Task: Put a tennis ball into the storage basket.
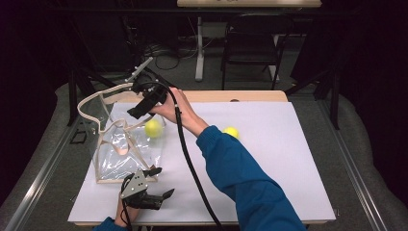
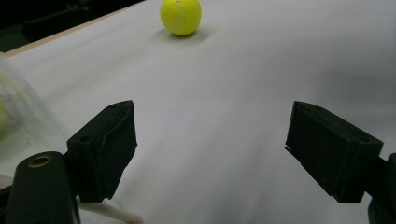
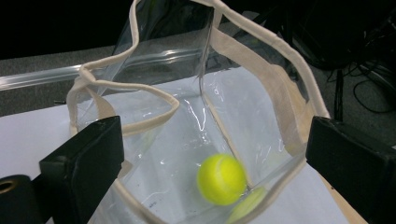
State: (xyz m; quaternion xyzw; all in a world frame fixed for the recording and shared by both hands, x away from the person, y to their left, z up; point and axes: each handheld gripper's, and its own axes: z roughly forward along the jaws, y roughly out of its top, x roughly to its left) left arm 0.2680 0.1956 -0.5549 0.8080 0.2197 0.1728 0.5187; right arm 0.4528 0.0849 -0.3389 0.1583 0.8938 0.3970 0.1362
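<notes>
Evidently the step in hand is dropping tennis balls into the clear bag (image 1: 126, 149): one ball (image 3: 221, 179) lies inside it near the bottom, free of any grip. The right claw (image 1: 142, 107) hovers above the bag's open mouth with its jaws spread apart and nothing between them; in the right gripper view the ball sits below and between the two pads, well clear of both. The left claw (image 1: 155, 183) waits near the bag's front corner on the white counter (image 1: 269, 159), jaws likewise apart and empty. A second ball (image 1: 231, 132) rests on the counter to the right of the bag. Judging by this, the next move calls for drawing the right claw away and over to that ball.
</notes>
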